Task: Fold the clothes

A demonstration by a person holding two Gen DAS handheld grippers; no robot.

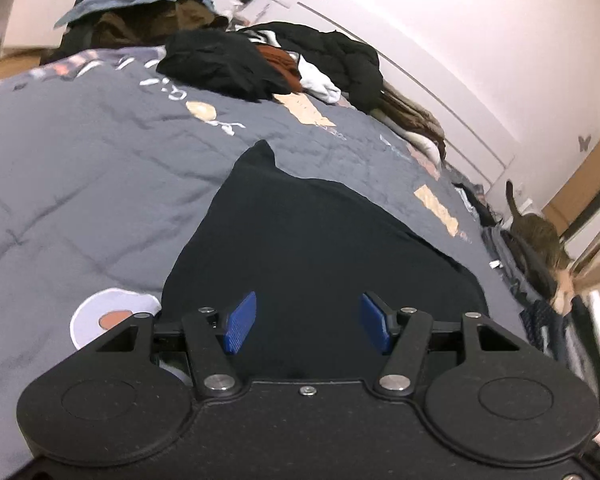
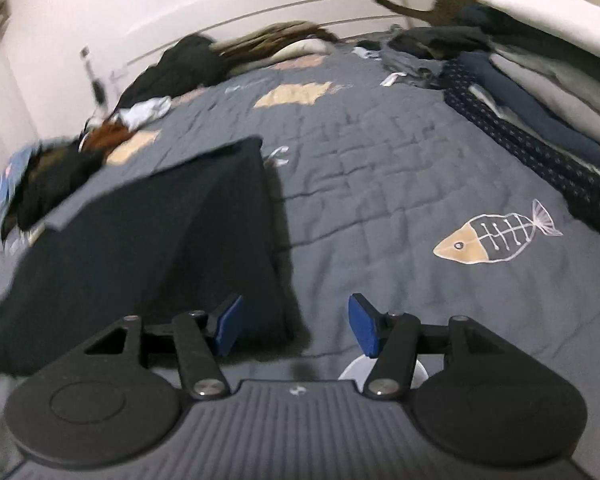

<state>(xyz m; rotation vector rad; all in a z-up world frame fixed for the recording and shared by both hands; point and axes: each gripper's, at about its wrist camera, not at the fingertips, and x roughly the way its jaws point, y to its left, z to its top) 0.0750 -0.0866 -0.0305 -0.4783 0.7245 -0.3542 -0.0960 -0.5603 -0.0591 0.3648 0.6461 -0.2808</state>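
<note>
Your left gripper [image 1: 308, 322] and right gripper [image 2: 294, 326] both stand spread, holding nothing. The black garment [image 1: 312, 248] lies on the grey quilt [image 1: 80, 168]. An unfolded clothes pile [image 1: 268, 60] sits behind it, a folded stack [image 2: 540, 112] to the right.

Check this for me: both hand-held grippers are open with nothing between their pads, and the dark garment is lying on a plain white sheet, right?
Not quite: the dark garment lies on a grey quilted bedspread printed with fish, as the right wrist view shows. Both the left hand-held gripper and the right hand-held gripper are open and empty.
</note>
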